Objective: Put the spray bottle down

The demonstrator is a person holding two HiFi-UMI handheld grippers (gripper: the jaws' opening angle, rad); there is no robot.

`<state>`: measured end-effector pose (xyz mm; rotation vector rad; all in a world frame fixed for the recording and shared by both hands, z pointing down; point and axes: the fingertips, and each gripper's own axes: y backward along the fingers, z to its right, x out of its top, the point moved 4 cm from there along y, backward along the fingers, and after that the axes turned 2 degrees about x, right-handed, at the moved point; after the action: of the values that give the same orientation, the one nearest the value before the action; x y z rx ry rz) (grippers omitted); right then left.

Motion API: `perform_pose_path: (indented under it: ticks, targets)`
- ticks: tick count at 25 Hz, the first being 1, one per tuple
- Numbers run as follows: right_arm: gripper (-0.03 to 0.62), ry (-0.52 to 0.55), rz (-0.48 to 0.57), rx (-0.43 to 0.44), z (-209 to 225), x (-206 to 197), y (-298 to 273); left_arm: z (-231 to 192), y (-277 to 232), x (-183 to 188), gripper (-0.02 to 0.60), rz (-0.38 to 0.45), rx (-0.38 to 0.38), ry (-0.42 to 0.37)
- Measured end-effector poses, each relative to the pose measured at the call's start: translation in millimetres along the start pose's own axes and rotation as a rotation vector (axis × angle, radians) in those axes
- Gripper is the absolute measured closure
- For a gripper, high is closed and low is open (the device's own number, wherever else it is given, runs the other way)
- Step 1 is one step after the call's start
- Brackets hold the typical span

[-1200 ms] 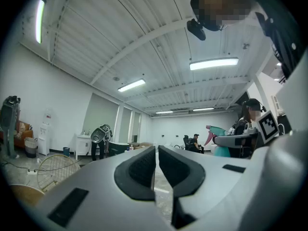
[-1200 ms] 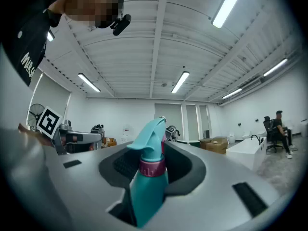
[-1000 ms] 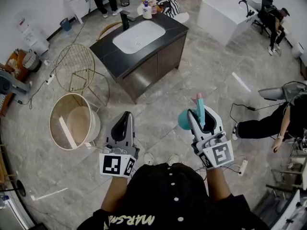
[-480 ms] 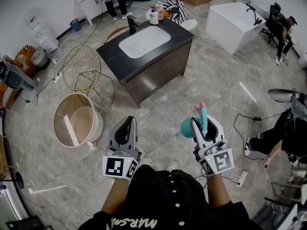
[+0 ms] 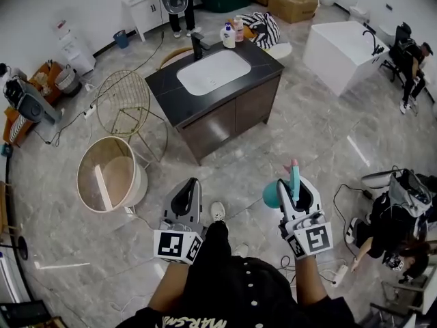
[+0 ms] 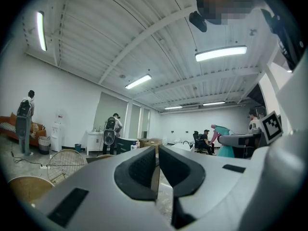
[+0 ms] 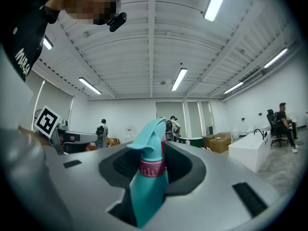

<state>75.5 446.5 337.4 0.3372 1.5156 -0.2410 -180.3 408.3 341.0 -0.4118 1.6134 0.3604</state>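
A teal spray bottle (image 5: 273,193) with a pink collar stands upright between the jaws of my right gripper (image 5: 295,187), which is shut on its neck. The right gripper view has the spray bottle (image 7: 148,179) filling the gap between the dark pads (image 7: 185,165), nozzle toward the room. My left gripper (image 5: 187,195) is held level at the left with nothing in it. In the left gripper view its pads (image 6: 139,170) stand almost together. Both grippers hang over the grey marble floor, short of the black vanity (image 5: 171,96) with its white sink (image 5: 213,71).
A gold wire chair (image 5: 126,109) and a round beige tub (image 5: 87,183) stand at the left. A white bathtub (image 5: 341,46) is at the far right. Bottles (image 5: 231,31) sit on the vanity's back corner. Cables and a power strip (image 5: 339,273) lie on the floor; people are around the room.
The person has stepped toward the vanity, which sits lower and nearer in the head view. Both grippers came along, the right still holding the bottle.
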Motion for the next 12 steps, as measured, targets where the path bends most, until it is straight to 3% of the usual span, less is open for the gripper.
perform_pose_path:
  ticks: [4,12]
  targets:
    - [0.464,0.009,0.0,-0.006,14.7,-3.5,-22.7,-9.5,-33.3,-3.4,0.554,0.002,0.014,0.008]
    - [0.464,0.015,0.006,-0.041,54.7,3.3,-95.3,-36.9,-125.0,11.5,0.554,0.02,-0.031,0.005]
